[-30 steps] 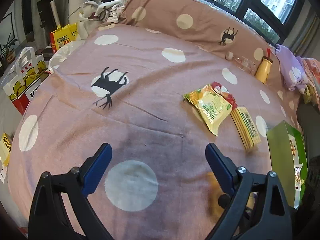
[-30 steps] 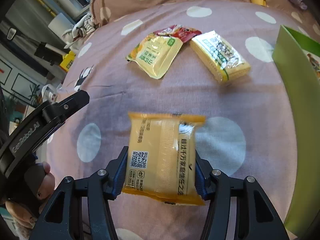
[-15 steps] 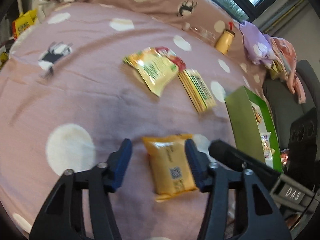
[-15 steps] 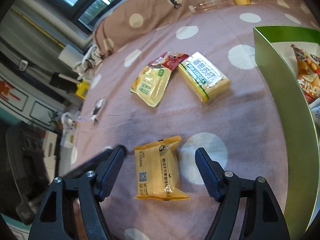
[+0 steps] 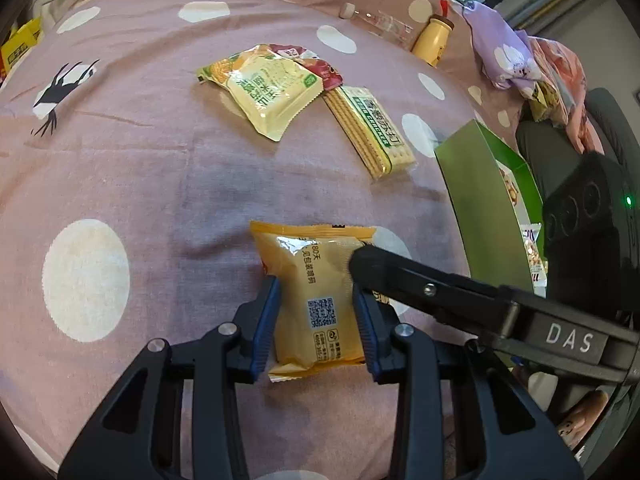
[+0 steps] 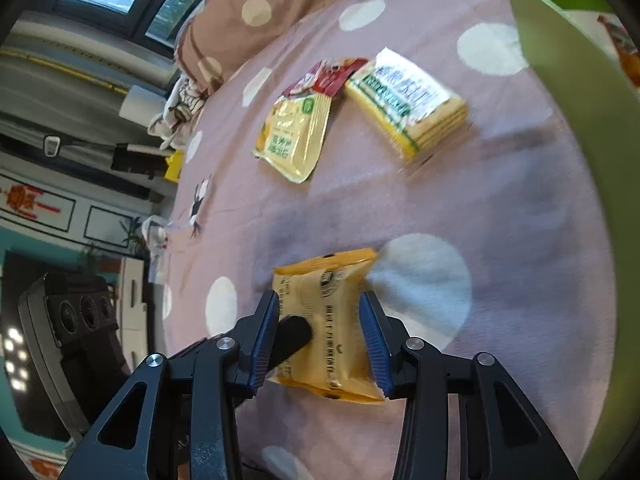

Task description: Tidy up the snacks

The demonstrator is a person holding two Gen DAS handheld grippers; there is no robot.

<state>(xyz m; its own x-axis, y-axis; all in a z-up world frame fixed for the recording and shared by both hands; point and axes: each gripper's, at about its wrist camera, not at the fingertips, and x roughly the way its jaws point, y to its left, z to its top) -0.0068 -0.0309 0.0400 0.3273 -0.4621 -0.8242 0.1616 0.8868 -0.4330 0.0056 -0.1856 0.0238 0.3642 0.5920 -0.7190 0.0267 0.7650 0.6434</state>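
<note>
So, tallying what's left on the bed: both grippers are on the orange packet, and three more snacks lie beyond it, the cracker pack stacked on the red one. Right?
Not quite. The cracker pack lies beside the red packet; the yellow-green packet is the one overlapping it, as the left wrist view shows. The rest holds.

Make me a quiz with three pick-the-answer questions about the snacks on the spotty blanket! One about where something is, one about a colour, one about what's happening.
1. Where does the cracker pack lie?
A. Inside the green box
B. On the blanket, beside the red packet
C. On the floor

2. What colour is the snack packet between the grippers?
A. Orange-yellow
B. Blue
C. Purple

3. What holds the orange-yellow packet?
A. Nothing
B. Only one hand-held gripper
C. Both hand-held grippers

Answers:
1. B: it rests on the spotted blanket, next to the red packet and clear of the green box.
2. A: its wrapper is orange-yellow with a printed code.
3. C: the left hand-held gripper and the right hand-held gripper are each closing with pads against its sides.
</note>
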